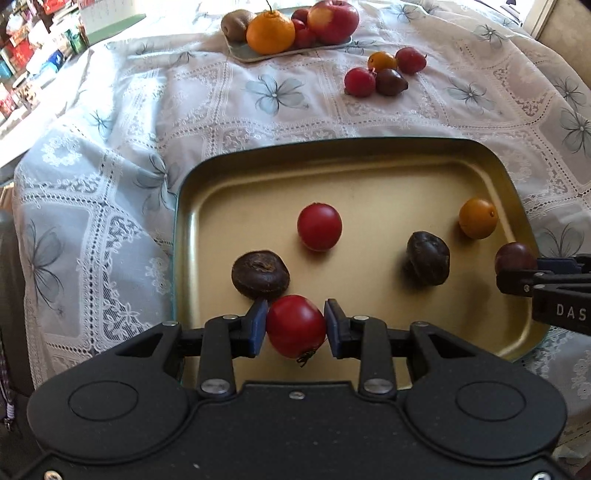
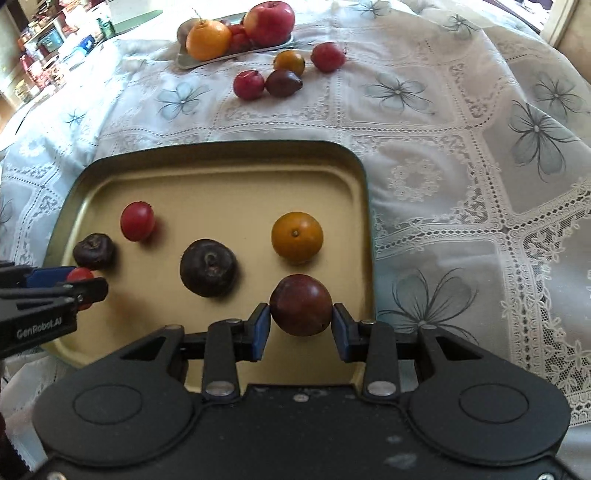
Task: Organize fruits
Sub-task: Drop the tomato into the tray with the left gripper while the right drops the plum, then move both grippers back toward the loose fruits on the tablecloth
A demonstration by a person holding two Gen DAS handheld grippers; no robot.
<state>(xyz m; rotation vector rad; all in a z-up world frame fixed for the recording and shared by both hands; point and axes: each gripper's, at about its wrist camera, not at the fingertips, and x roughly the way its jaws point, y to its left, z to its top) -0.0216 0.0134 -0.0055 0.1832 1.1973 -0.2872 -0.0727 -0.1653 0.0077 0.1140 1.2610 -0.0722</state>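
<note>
I am looking over a bench draped in a lace tablecloth [image 2: 461, 155], with the gold tray [image 1: 369, 162] sitting nearest me. The far plate [image 1: 255, 55] is carrying an apple [image 1: 334, 20], an orange [image 1: 270, 31] and a kiwi [image 1: 236, 24]; the right wrist view is nearly hiding that kiwi behind the orange. Only the left view is showing the green stem on the red tomato [image 1: 295, 325], which the left gripper [image 1: 295, 325] is clamping between its jaws over the tray's near left part. The right view is showing that tomato only as a red sliver behind blue pads. The right gripper [image 2: 301, 317] is holding a dark purple plum [image 2: 301, 304] in its jaws by the tray's right rim; it is glossy and round. Two wrinkled dark fruits [image 2: 208, 267], a yellow tomato [image 2: 297, 236] and a second red tomato [image 1: 319, 227] are lying apart in the tray. Four small fruits [image 1: 384, 70] are clustering on the cloth near the plate.
</note>
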